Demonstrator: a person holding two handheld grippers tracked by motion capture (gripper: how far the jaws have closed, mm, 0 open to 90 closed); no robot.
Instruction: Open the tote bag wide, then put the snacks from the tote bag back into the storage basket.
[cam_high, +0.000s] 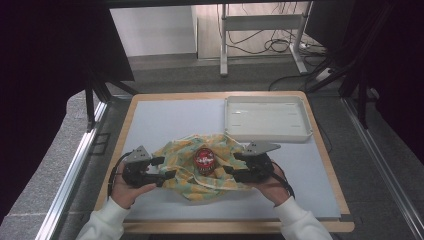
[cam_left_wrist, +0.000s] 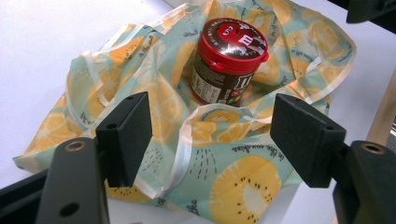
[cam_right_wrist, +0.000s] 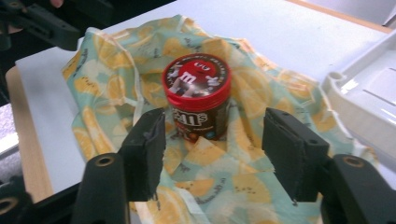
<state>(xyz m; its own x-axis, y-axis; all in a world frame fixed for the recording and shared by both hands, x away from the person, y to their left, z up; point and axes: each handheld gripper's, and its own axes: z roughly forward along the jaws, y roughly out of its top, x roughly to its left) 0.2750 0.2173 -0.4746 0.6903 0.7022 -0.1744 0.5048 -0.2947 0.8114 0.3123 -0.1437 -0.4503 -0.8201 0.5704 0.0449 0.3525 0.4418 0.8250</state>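
A lab: framed test table (cam_high: 150, 115), trailing floor cables (cam_high: 260, 45), dark curtains (cam_high: 45, 75).

Cloth (cam_high: 200, 167): pale mint ground, printed with yellow lemon slices, cream edging; lies between my two grippers.
Jar (cam_high: 204, 161): dark brown body, red lid with white lettering, centre of frame.
Tray (cam_high: 267, 118): plain white, upper right.
Mat (cam_high: 165, 120): pale lavender-grey.
Table (cam_high: 125, 122): light wood rim.
My left gripper (cam_high: 161, 168): black, grey top plate.
My right gripper (cam_high: 231, 164): black, grey top plate.
My sleeves (cam_high: 102, 224): white.

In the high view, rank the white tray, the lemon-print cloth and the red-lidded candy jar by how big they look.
1. Lemon-print cloth and white tray: too similar in footprint to separate.
2. Red-lidded candy jar, clearly smallest.
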